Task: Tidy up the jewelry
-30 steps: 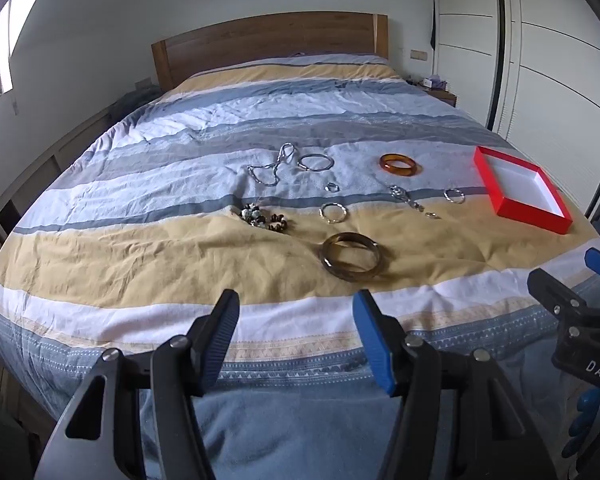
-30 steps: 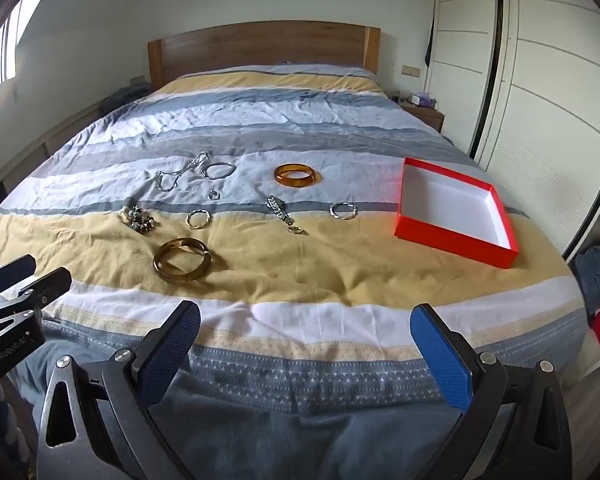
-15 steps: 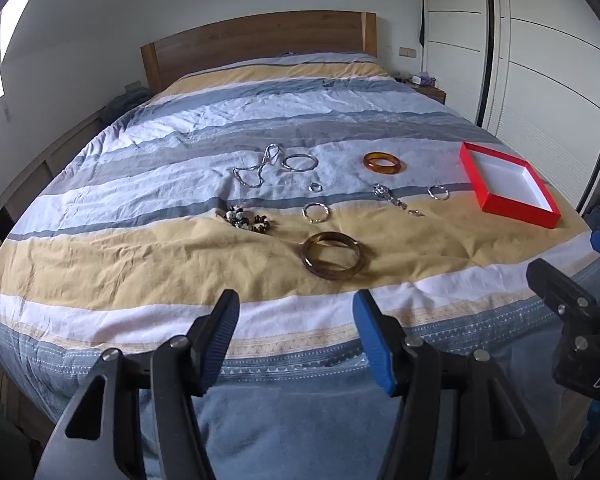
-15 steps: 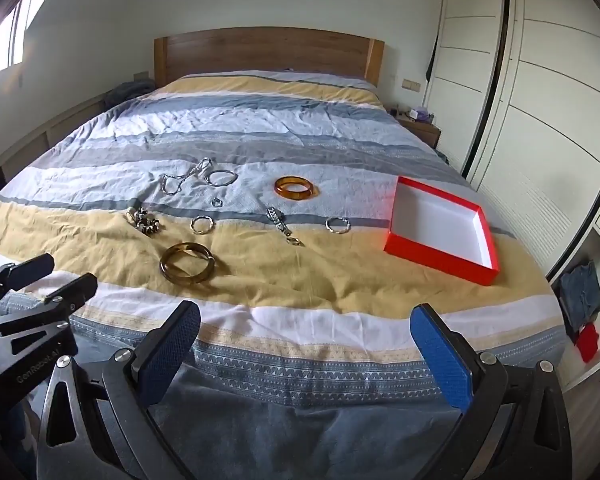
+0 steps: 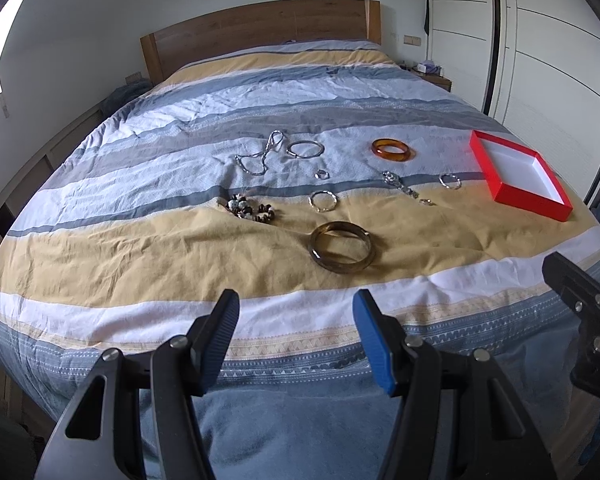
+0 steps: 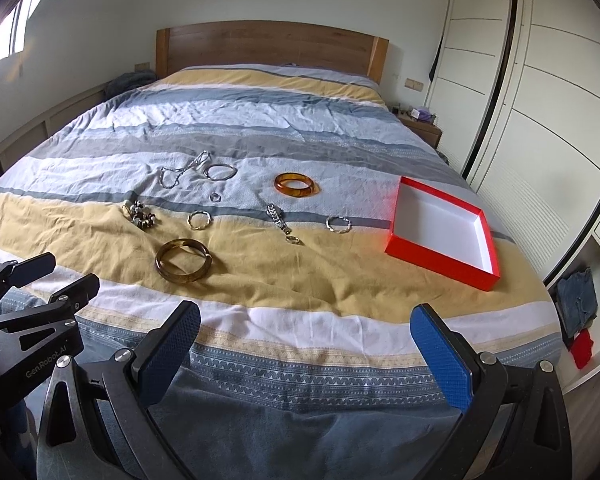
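Note:
Jewelry lies spread on a striped bedspread: a dark brown bangle nearest, an amber bangle, a bead bracelet, a silver chain necklace, a chain bracelet and several silver rings. An empty red box with a white inside sits at the right. My left gripper is open and empty at the foot of the bed. My right gripper is wide open and empty beside it.
A wooden headboard stands at the far end. White wardrobe doors line the right side, with a nightstand by the bed. Clothes lie on the floor at the right. A low wooden ledge runs along the left.
Both views have shifted slightly as the grippers moved at the foot of the bed. The jewelry and the box have not moved. Both grippers stay open.

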